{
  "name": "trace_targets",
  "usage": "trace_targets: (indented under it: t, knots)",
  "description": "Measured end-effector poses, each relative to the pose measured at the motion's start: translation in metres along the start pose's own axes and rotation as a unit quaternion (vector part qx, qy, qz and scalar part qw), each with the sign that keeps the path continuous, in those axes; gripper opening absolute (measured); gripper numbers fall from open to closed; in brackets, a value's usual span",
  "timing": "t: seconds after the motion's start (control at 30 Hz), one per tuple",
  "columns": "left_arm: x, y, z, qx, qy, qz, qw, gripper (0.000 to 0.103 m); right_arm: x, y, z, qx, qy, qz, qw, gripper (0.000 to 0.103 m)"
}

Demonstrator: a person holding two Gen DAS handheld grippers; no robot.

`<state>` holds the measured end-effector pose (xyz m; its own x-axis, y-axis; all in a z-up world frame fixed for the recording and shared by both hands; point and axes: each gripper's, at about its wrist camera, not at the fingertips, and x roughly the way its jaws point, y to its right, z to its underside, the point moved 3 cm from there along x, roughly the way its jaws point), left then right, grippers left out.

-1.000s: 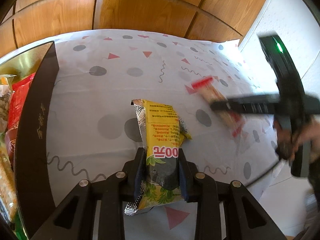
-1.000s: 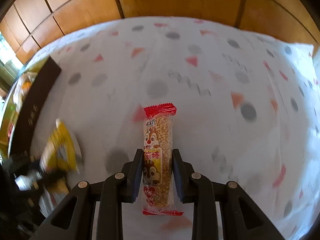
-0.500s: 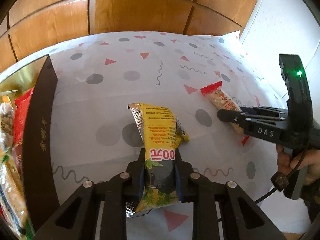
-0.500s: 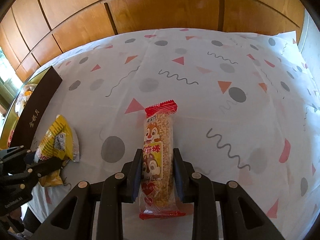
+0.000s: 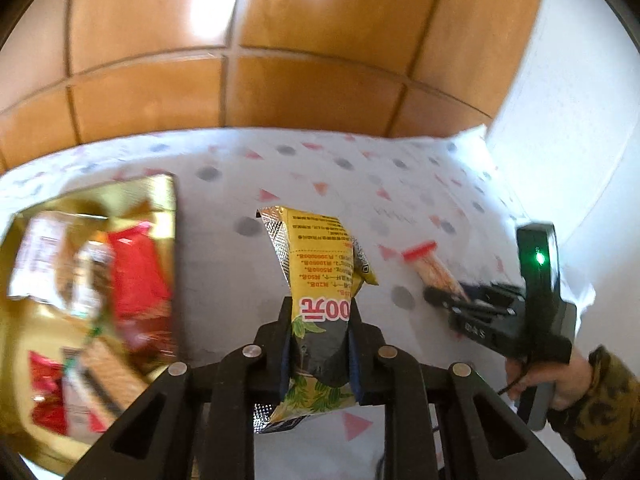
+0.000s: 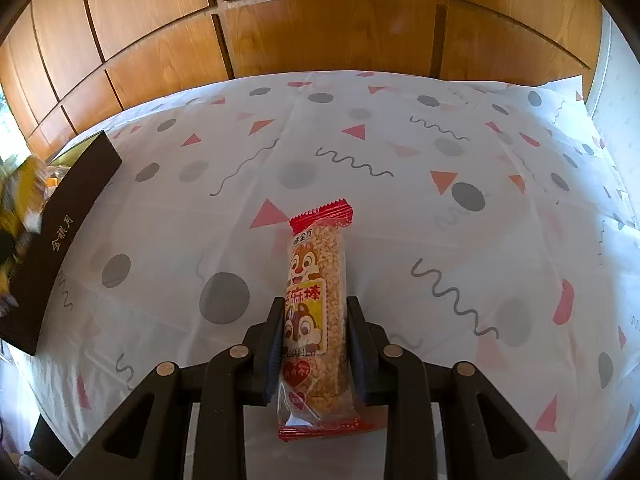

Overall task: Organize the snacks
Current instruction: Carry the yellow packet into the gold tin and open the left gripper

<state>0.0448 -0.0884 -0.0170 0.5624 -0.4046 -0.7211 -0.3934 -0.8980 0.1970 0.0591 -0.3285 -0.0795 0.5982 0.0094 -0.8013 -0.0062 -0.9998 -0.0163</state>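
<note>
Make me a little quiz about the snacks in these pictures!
1. True or false: the left gripper is shut on the yellow packet.
2. Which snack sits between the right gripper fingers? A) sesame bar B) a banana C) a cookie tin
3. Fill in: the gold box already holds other ______.

Key: 1 true; 2 A; 3 snacks.

Patterned tablecloth (image 6: 400, 208), wooden panelled wall (image 6: 320, 32), white wall (image 5: 580, 100)
</note>
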Motion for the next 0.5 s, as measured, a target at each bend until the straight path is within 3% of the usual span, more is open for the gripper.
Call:
trace_targets:
  t: [0.2,0.5]
  knots:
    - [-0.021,-0.031,-0.006,-0.025,0.019,-0.052,0.9982,0.022,-0.001,-0.001,0.002,-0.001,0.005,0.003,1.0,0.029]
    - [-0.041,-0.063,-0.001,-0.047,0.038,-0.095,0.9936,0.022,-0.002,-0.003,0.002,0.0,0.007,0.009,1.0,0.029]
